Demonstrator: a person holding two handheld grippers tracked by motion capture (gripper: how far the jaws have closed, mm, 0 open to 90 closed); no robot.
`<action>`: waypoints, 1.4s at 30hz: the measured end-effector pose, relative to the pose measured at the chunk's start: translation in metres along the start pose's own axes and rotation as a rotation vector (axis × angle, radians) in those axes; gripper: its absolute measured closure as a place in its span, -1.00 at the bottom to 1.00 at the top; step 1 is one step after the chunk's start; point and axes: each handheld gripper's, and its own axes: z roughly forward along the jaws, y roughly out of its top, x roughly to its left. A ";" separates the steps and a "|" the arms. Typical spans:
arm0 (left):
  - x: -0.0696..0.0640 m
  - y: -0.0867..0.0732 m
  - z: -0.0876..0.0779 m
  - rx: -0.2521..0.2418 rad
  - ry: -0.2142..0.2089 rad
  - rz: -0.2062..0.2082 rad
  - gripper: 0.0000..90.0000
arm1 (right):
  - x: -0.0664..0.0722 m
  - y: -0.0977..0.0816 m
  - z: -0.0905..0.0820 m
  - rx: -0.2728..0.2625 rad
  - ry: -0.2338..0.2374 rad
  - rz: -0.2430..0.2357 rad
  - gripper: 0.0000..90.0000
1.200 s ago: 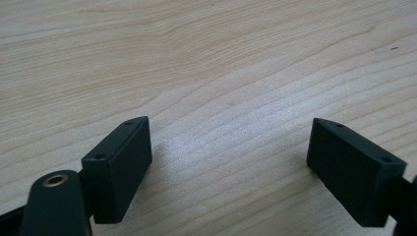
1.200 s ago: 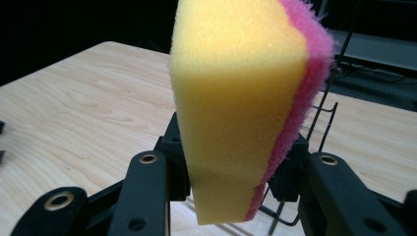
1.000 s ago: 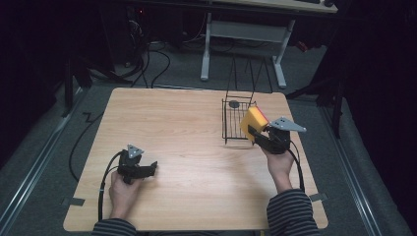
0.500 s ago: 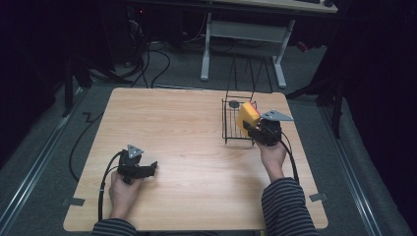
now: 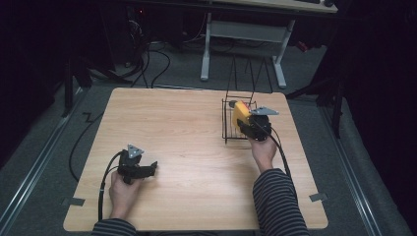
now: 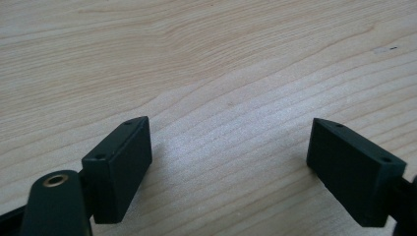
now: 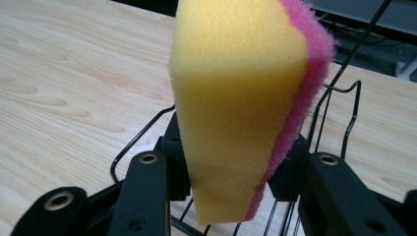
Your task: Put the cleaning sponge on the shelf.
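Sponge held upright over the wire basket

The right tool [image 5: 246,125] is clamped on a yellow sponge with a pink scouring face [image 7: 241,108], its jaws pressing the two broad sides low down, so that most of the sponge stands up past the tips. In the right gripper view the long axis of the sponge runs straight out along the jaws, pink face toward the right-hand jaw. From the high view the sponge [image 5: 240,112] sits at the near rim of the black wire basket [image 5: 227,129], which stands on the far right part of the tabletop [image 5: 187,147]; the basket's tall wire handles rise behind it.

What the coming move turns on is this: the basket's opening lies directly beyond and below the sponge, with the basket's wires [image 7: 147,130] passing under and to both sides of the jaws. Whether the sponge's lower end is already inside the rim or only level with it is hard to judge from these angles; it looks to be just over the edge. A short push forward and down would likely seat it.

The left tool [image 5: 140,168] rests well apart at the near left, jaws spread wide with only bare wood between them [image 6: 231,162]. The right hand is plainly the nearer one to the basket
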 end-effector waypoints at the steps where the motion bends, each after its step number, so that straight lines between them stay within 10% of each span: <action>1: 0.000 0.000 0.000 0.000 0.000 0.000 -0.61 | 0.001 0.000 0.002 0.002 -0.002 -0.005 0.35; 42: 0.000 0.000 0.000 0.002 0.000 0.002 -0.61 | -0.006 -0.005 0.027 0.060 -0.008 0.054 0.26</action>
